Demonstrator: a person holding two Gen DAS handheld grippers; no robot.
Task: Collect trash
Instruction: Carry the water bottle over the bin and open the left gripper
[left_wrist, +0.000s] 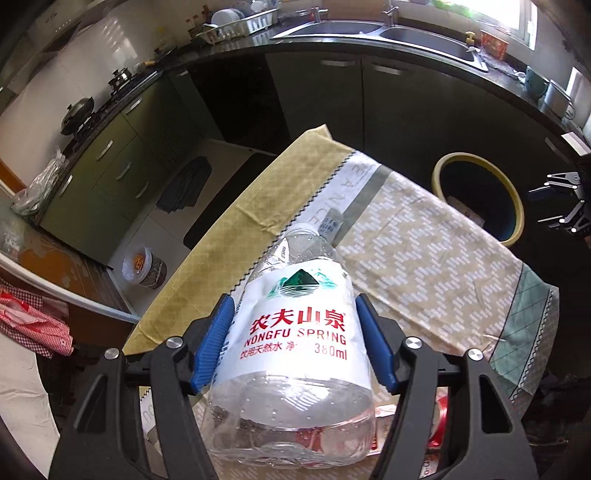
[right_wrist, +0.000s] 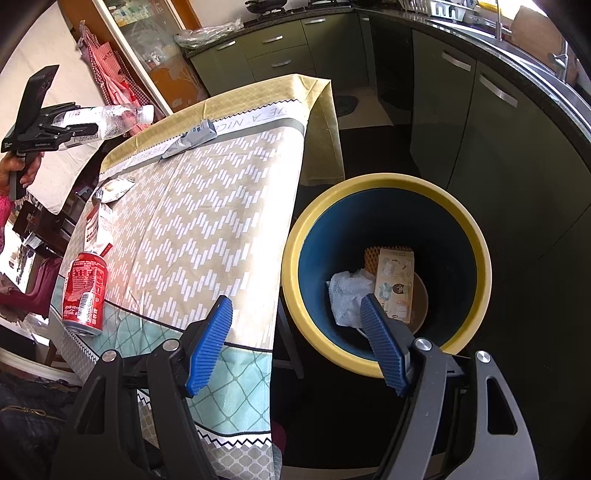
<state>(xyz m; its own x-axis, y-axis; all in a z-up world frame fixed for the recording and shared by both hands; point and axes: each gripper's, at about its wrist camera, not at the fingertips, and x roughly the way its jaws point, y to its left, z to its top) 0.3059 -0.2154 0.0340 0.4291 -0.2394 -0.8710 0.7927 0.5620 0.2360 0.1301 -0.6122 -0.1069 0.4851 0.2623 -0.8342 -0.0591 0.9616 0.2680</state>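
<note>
Left gripper (left_wrist: 297, 343) clamps a bottle (left_wrist: 295, 332) above the table (left_wrist: 424, 266); right gripper (right_wrist: 295, 343) (jaws apart, empty) hangs over the bin (right_wrist: 388, 184) rim.

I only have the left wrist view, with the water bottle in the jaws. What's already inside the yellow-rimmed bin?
Observer: Crumpled white paper and a printed carton lie at the bottom of the bin.
Operator: Is the right side carrying anything?
Observer: No, the right gripper is open and empty, above the bin's near rim.
Operator: How is the red can sitting?
Observer: The red can lies on its side near the table's corner.
</note>
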